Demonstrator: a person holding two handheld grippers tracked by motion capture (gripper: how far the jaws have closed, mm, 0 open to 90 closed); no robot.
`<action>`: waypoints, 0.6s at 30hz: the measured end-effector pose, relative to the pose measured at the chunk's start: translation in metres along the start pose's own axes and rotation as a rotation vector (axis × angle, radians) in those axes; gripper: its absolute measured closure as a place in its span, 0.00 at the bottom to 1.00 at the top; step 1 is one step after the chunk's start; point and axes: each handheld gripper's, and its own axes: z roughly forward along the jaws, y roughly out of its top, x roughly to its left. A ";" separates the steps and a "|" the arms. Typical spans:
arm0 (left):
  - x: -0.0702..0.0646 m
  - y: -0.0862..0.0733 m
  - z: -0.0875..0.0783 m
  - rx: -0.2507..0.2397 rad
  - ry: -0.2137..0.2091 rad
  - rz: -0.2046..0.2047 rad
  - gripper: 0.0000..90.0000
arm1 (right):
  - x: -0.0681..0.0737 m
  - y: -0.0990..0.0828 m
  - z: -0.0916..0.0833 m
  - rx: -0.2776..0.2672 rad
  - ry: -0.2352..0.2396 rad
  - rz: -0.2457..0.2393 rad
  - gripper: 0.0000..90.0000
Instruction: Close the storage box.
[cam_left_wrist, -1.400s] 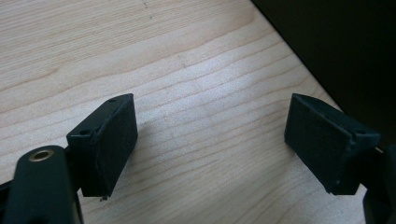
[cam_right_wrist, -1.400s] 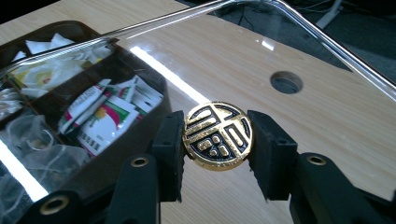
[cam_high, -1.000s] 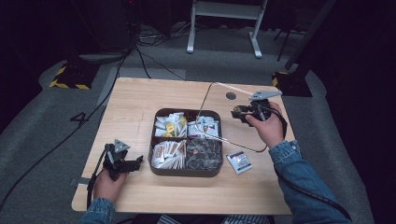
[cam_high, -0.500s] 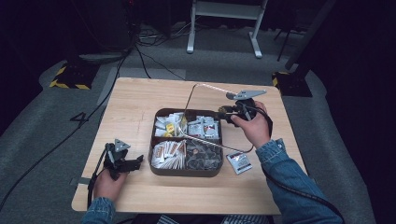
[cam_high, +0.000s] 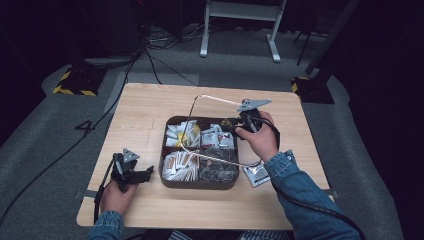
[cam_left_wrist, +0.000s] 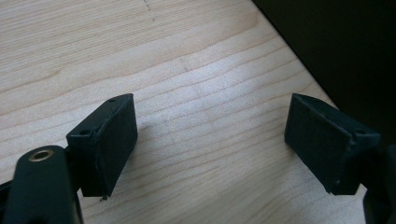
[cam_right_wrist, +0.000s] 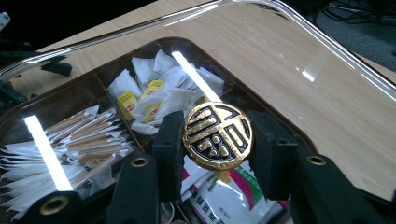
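A dark compartment tray (cam_high: 200, 183) of sachets sits mid-table. My right gripper (cam_high: 234, 123) is shut on the round black-and-gold knob (cam_right_wrist: 217, 135) of a clear lid (cam_right_wrist: 299, 60), its fingers (cam_right_wrist: 169, 140) pressing both sides of the knob. The lid (cam_high: 196, 107) hangs tilted over the tray's right half. Through it I see white tea bags with yellow tags (cam_right_wrist: 154, 93) and paper sticks (cam_right_wrist: 70, 135). My left gripper (cam_high: 144, 174) rests near the table's front left, open, with bare wood (cam_left_wrist: 187, 70) between its jaws.
A loose silvery sachet (cam_high: 256, 175) lies on the table just right of the tray's front corner. Cables trail from both grippers. The wooden table (cam_high: 145, 110) ends near the left hand; a white metal stand (cam_high: 240, 20) is on the floor beyond.
My right gripper has carried the clear lid leftward, from beside the tray's right edge to over the tray. The left gripper has stayed where it was.
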 end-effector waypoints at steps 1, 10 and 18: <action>0.000 0.000 0.000 0.000 0.000 0.000 0.20 | 0.002 0.000 0.004 0.005 0.004 -0.005 0.65; 0.000 0.000 0.000 0.000 0.000 -0.001 0.20 | 0.018 0.000 0.034 0.048 0.050 -0.041 0.65; 0.000 0.000 0.000 0.000 0.001 0.000 0.20 | 0.030 0.000 0.053 0.053 0.065 -0.077 0.65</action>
